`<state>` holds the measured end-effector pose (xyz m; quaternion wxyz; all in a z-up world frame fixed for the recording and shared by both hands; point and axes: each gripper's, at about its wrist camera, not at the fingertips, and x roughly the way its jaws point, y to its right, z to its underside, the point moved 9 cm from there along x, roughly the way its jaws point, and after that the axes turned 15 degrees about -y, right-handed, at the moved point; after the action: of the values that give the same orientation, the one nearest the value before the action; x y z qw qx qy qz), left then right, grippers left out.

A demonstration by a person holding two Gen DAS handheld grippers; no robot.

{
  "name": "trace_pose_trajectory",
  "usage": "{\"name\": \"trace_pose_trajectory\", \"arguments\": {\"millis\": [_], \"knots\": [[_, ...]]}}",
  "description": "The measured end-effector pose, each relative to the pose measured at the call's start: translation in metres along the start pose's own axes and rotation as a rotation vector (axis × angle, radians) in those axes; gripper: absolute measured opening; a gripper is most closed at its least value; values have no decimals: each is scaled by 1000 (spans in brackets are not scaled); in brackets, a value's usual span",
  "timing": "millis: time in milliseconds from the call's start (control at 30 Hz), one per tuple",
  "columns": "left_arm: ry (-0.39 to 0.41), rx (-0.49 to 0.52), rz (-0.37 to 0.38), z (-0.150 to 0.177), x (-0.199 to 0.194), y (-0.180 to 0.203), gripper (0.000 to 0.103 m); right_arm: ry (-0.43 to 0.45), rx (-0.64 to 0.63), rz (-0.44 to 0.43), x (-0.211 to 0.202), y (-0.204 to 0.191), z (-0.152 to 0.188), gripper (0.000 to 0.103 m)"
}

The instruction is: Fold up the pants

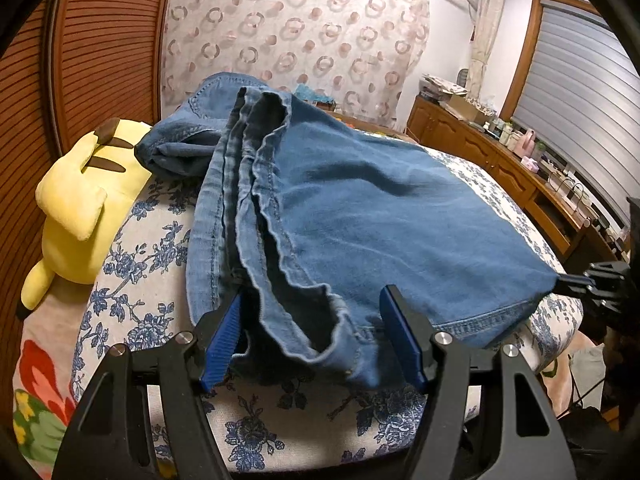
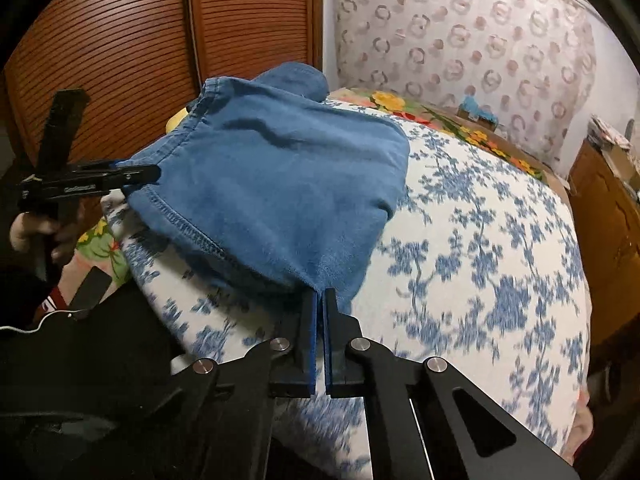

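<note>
Floral bedspread (image 2: 460, 240) bears rumpled denim pants (image 1: 360, 208).

You have one piece of lettering in your views: a short white word printed along the black side of your left gripper (image 2: 138, 174), seen from the right wrist camera. It is too small and blurred to spell out. You will find no other text, label, brand, number or sign; the items on the sideboard (image 1: 500, 152) at the right of your left view are too small to read
</note>
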<state>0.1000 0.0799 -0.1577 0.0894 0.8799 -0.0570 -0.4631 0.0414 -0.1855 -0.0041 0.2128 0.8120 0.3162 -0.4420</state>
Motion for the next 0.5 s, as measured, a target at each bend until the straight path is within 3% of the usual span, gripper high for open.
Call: {"name": "trace_pose_trajectory", "arguments": {"millis": [200,367,500], "knots": [[-5,-6,-9,2,3,-4,69,-12,55,-64,4,0,15,2],[-7,-4,-51,4,5,-14,69,24,70,-63,-12,6,10,2],[-16,-11,-53,8,9,-19,69,61,74,-33,-26,12,3,27]]}}
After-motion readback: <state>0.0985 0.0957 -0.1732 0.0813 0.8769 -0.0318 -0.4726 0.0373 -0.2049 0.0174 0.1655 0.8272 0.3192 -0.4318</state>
